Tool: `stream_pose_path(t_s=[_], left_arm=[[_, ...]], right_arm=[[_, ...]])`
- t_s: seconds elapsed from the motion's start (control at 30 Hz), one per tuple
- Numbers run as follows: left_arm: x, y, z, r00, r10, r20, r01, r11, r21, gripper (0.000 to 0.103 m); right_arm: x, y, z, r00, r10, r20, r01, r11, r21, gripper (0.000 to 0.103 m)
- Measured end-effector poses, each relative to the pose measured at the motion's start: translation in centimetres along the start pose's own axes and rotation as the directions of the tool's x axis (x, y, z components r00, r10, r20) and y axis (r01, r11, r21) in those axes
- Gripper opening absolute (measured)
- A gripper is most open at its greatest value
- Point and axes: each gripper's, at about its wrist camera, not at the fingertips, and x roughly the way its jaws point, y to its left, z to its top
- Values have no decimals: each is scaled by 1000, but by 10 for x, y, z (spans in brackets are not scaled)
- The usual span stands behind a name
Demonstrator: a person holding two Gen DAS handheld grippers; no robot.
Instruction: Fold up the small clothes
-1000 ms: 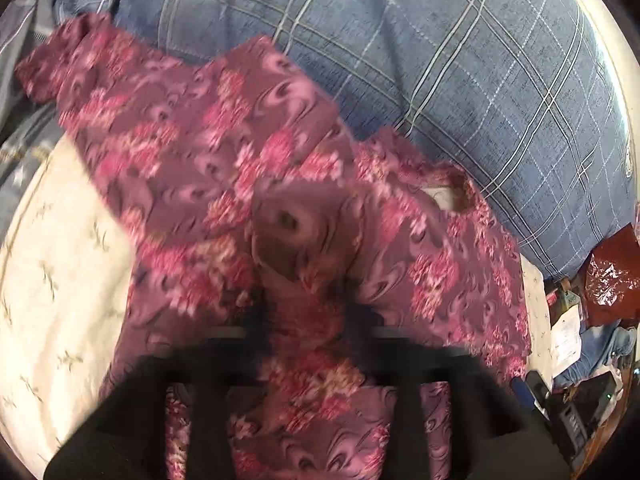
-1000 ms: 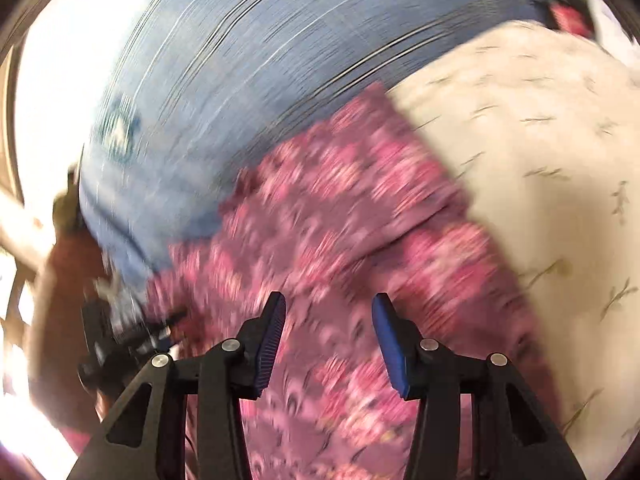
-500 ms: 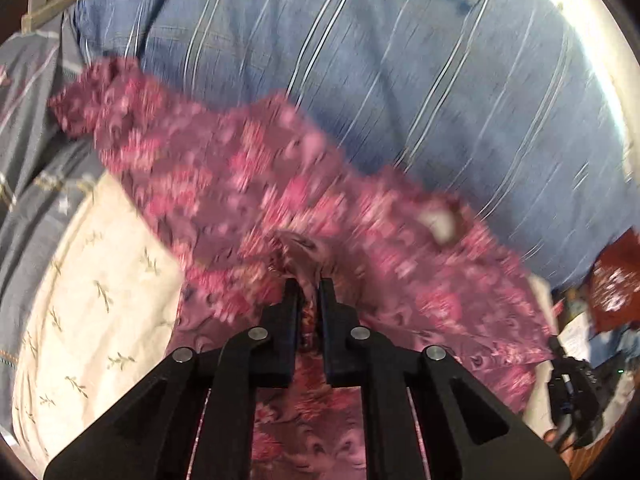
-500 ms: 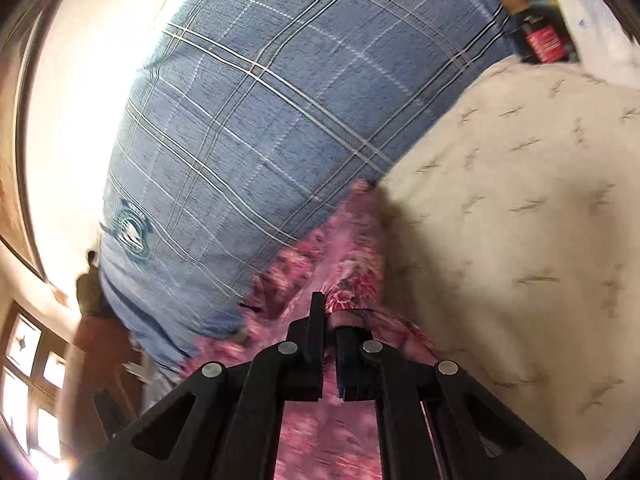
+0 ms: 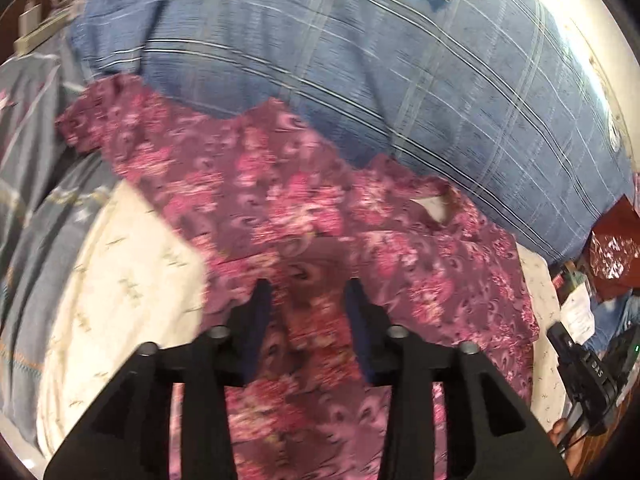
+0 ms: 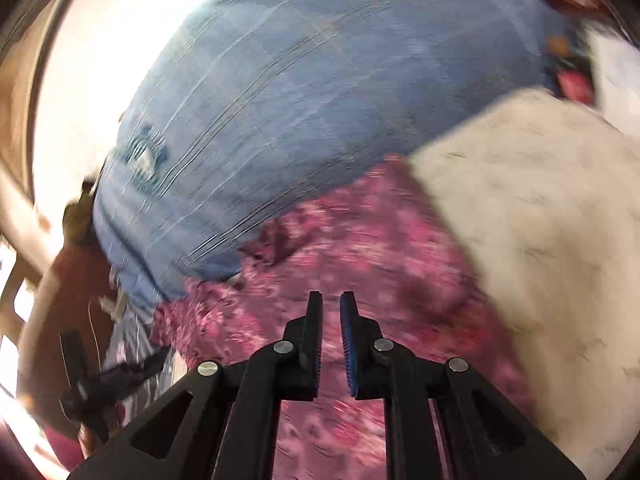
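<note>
A maroon garment with pink flowers (image 5: 288,208) lies spread on a cream sheet (image 5: 132,280), its far edge against a big blue checked pillow (image 5: 360,64). My left gripper (image 5: 308,292) hovers above the garment's middle. Its jaws are opening and the cloth lies below them, not pinched. In the right wrist view the same garment (image 6: 380,248) shows blurred beneath my right gripper (image 6: 331,300). Its blue-padded jaws stand a narrow gap apart and are opening, with nothing caught between them.
The blue pillow (image 6: 320,92) fills the far side. A grey patterned blanket (image 5: 28,184) lies at the left. Dark devices (image 5: 588,364), papers and a red foil bag (image 5: 612,252) crowd the right edge. The cream sheet (image 6: 540,220) extends right of the garment.
Both grippers pinched folds of the garment half a second ago. Now both have let go and risen, the left jaws standing much wider, the right just parted.
</note>
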Motion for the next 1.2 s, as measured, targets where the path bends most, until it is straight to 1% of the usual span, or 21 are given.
stream_pose_path(t_s=[0.1, 0.17, 0.2, 0.23, 0.27, 0.3, 0.37, 0.4, 0.47, 0.5, 0.57, 0.63, 0.67, 0.7, 0.77, 0.87, 0.97, 1.07, 1.13, 1.17, 1.2], left_arm=[[32, -15, -1, 997, -10, -72, 12, 999, 31, 39], [60, -20, -11, 992, 17, -129, -11, 999, 45, 39], [72, -21, -15, 987, 32, -156, -25, 998, 49, 38], [74, -23, -17, 992, 40, -117, -32, 997, 66, 41], [70, -28, -18, 995, 54, -81, -45, 994, 101, 43], [71, -32, -19, 994, 53, -92, -41, 992, 122, 50], [67, -33, -18, 995, 25, -98, -11, 991, 134, 53], [64, -30, -16, 994, -5, -111, 19, 991, 129, 53], [56, -13, -5, 986, -85, -143, 98, 991, 87, 53], [49, -1, 2, 985, -104, -135, 113, 992, 56, 53], [33, 33, 20, 988, -113, -107, 111, 993, -30, 53], [22, 80, 42, 991, -97, -87, 85, 987, -136, 53], [19, 112, 56, 995, -66, -76, 48, 977, -210, 53], [19, 133, 63, 996, -46, -74, 26, 967, -254, 53], [23, 183, 80, 996, -5, -85, -27, 927, -374, 53], [36, 238, 94, 995, 17, -99, -64, 863, -500, 53], [46, 269, 106, 998, 4, -69, -44, 809, -586, 53], [50, 286, 117, 999, -43, 6, 37, 759, -650, 53], [47, 292, 123, 998, -39, 58, 68, 735, -674, 53], [45, 293, 127, 995, -36, 91, 88, 730, -678, 53], [45, 296, 129, 994, -35, 103, 96, 729, -678, 53]], right_arm=[[31, 11, 3, 999, -37, -26, 36, 998, -46, 15], [59, 5, 1, 994, -80, -71, 76, 996, -51, 18], [69, -1, -3, 991, -99, -94, 95, 994, -50, 25], [86, -10, -12, 981, -127, -143, 121, 991, -53, 25], [84, -13, -21, 994, -89, -67, 83, 993, -86, 24], [80, -15, -25, 996, -76, -45, 71, 993, -92, 25], [78, -15, -24, 996, -73, -53, 69, 994, -81, 24], [79, -15, -25, 996, -72, -55, 68, 994, -84, 25], [78, -18, -24, 997, -64, -52, 60, 995, -77, 25], [77, -18, -25, 997, -61, -50, 57, 995, -76, 25], [76, -20, -25, 997, -52, -48, 49, 996, -71, 25], [76, -20, -24, 998, -44, -47, 41, 997, -64, 25], [76, -20, -24, 998, -42, -45, 39, 997, -61, 25], [77, -20, -24, 998, -42, -44, 39, 997, -60, 25], [77, -20, -24, 998, -43, -43, 41, 997, -62, 25], [76, -19, -25, 998, -43, -42, 40, 997, -64, 26], [76, -20, -25, 998, -38, -41, 35, 998, -60, 26], [76, -20, -24, 999, -37, -40, 35, 998, -60, 26], [77, -21, -24, 999, -33, -41, 31, 998, -58, 26], [77, -21, -24, 999, -31, -40, 28, 998, -57, 26], [77, -21, -24, 999, -30, -40, 27, 998, -56, 26]])
